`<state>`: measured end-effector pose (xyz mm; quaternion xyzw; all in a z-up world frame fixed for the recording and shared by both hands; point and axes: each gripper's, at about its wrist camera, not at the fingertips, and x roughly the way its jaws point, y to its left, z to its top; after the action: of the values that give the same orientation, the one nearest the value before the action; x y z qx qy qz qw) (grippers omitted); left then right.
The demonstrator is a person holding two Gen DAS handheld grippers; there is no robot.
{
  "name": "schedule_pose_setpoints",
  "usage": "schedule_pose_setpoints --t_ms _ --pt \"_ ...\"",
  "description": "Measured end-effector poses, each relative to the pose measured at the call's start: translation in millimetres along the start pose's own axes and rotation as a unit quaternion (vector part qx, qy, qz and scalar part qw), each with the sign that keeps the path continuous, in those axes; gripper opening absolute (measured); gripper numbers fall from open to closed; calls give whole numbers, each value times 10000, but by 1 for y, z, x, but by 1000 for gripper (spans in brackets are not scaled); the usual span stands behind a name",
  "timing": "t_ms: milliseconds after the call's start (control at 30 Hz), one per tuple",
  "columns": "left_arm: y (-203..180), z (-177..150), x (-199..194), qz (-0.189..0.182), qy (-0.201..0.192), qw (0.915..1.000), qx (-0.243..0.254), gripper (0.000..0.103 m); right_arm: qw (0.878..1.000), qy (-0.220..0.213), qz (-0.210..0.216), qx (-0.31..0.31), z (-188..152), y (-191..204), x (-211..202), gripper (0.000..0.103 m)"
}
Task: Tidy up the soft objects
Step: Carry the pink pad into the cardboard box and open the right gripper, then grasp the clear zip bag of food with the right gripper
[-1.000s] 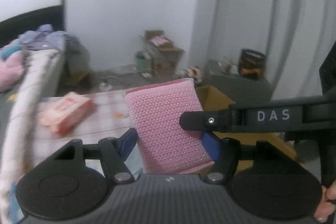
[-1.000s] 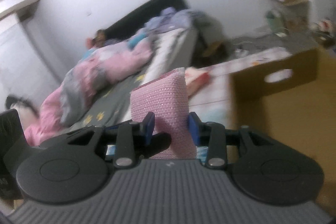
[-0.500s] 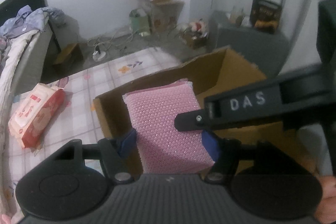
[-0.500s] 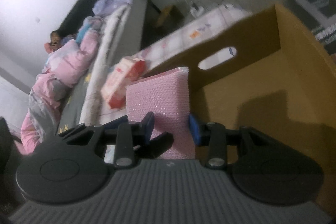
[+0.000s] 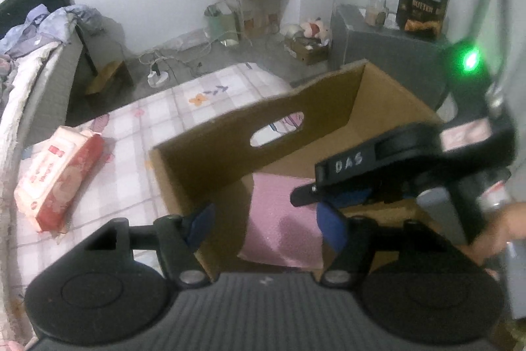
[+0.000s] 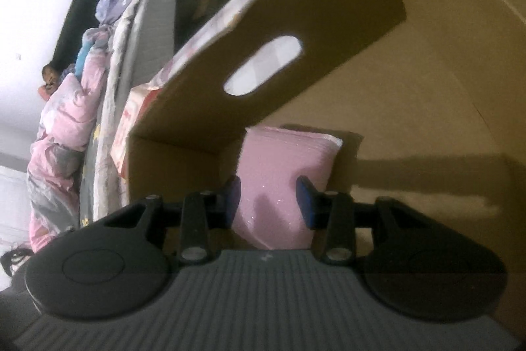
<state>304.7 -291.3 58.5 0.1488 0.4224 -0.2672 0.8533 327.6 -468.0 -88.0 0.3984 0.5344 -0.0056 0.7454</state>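
The pink sponge sits inside the open cardboard box, clamped between the blue pads of the right gripper, its top corner near the box wall with the oval handle hole at 12 o'clock. Free floor inside the box opens toward 3 o'clock in the right wrist view, bare brown cardboard under a long shadow. In the left wrist view the left gripper hangs over the box's near corner with its jaws apart; they have just been widening, and the left pad stands clear of the sponge, while the right pad's contact is hard to judge. The right gripper crosses in from 3 o'clock, partly covering the sponge. The box rests on a checked floral cloth; a red-and-white wipes pack lies at 9 o'clock, well apart from the box. A bed edges the left side, clutter lines the far wall, and motion blur softens the sponge's texture.
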Motion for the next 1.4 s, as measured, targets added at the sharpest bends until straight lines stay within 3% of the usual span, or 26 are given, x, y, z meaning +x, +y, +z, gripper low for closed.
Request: schedule_pose_setpoints --t_ms 200,467,767,967,1033,1200,1400 --pt "24 2 -39 -32 -281 9992 -286 82 9991 124 -314 -237 1 13 24 36" --pt "51 -22 -74 145 -539 9980 -290 91 9901 284 -618 -1228 2 60 60 35" --pt "92 -74 -91 163 -569 9959 -684 95 9661 295 -922 -2394 5 95 68 35" --pt "109 -114 -105 176 -576 9933 -984 95 9360 315 -964 -3370 -4 113 72 37" --pt "113 -129 -109 223 -591 9923 -1065 96 9315 328 -1001 -3481 -4 120 74 38" --pt "124 -157 -127 349 -693 9890 -1263 96 9458 182 -989 -3088 0 106 55 42" --pt "129 -192 -163 753 -990 9838 -1293 96 9668 -471 -534 -2452 -8 89 -11 47"
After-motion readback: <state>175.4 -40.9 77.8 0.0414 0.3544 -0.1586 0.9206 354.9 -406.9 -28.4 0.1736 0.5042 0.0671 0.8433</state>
